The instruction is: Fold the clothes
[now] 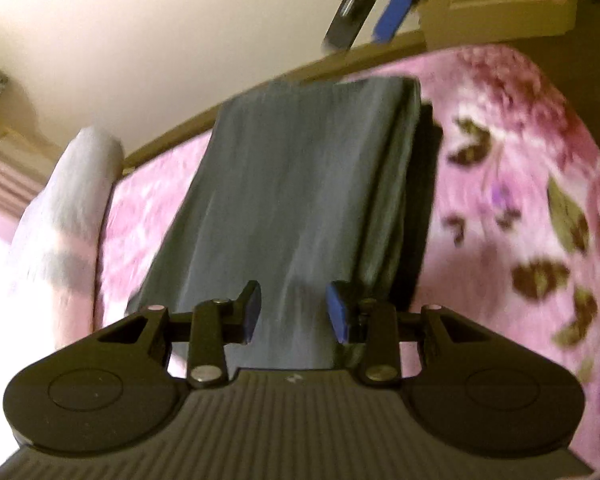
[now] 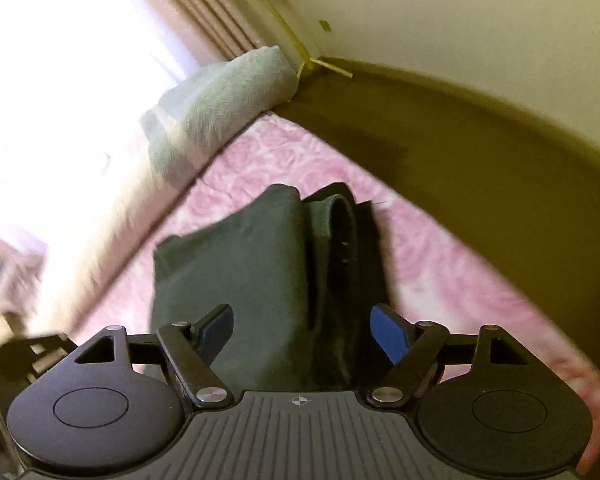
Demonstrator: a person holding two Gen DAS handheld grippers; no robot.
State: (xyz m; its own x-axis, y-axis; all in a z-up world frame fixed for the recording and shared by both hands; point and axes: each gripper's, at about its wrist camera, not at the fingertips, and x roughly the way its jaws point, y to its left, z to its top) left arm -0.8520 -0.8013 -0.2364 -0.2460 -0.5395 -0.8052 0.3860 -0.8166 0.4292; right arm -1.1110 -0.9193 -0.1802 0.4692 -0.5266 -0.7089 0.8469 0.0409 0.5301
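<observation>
A folded grey garment (image 1: 292,184) lies flat on the bed's pink floral blanket (image 1: 512,200), its far end close to the brown headboard edge (image 2: 480,152), with darker folded layers showing along its right side. A pale rolled towel (image 2: 224,100) sits at the bed's far left corner, beside the curtain (image 2: 204,20). The left gripper (image 1: 294,312) hovers above the garment's near end, fingers (image 1: 338,310) narrowly parted and holding nothing. The right gripper (image 2: 304,334) (blurred in the other view) hangs above the cloth with fingers wide apart, empty.
</observation>
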